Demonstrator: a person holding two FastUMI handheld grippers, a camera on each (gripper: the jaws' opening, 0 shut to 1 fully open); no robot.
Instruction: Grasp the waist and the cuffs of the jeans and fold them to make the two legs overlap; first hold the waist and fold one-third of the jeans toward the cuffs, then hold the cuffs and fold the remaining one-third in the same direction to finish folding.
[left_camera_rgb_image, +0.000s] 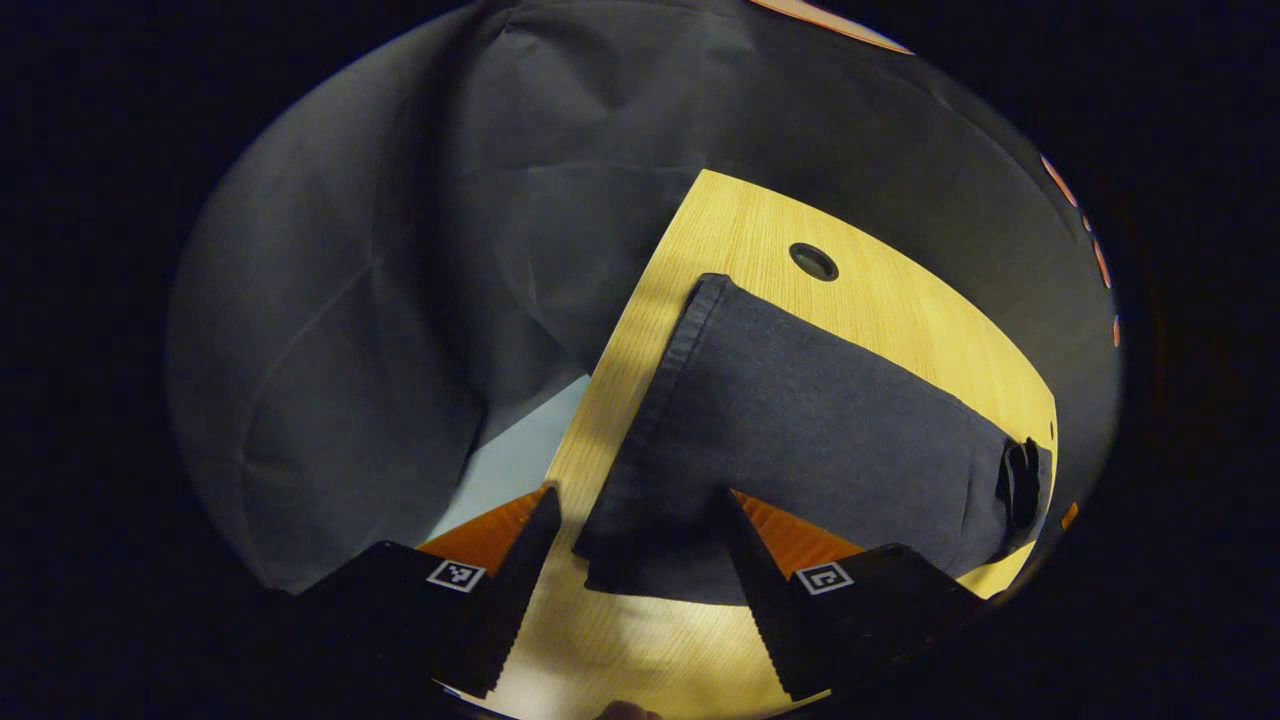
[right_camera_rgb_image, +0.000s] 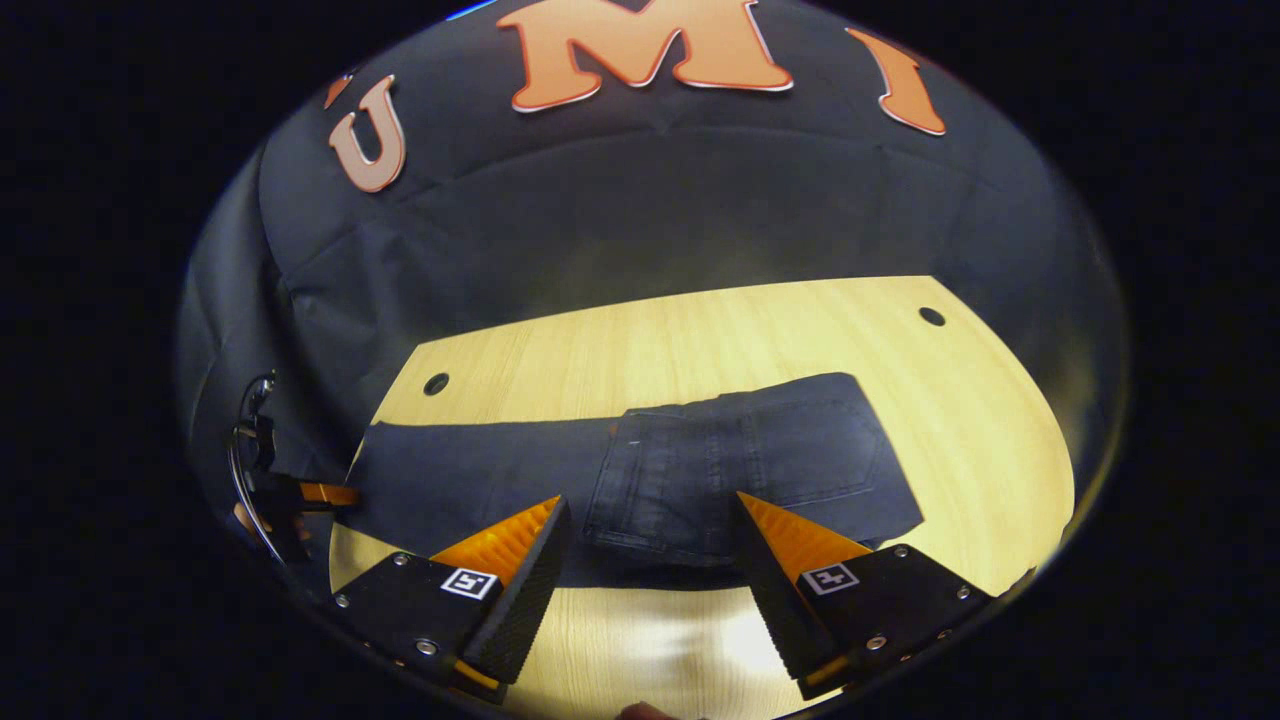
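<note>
Jeans lie flat on the wooden table, waist end folded over the legs. Left gripper and right gripper both spread wide, hovering at the near edge, holding nothing.

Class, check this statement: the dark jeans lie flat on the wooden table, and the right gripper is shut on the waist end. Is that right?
Not quite. In the right gripper view the right gripper is open, its fingers apart above the waist end of the jeans, gripping nothing. The jeans do lie flat on the wooden table.
</note>
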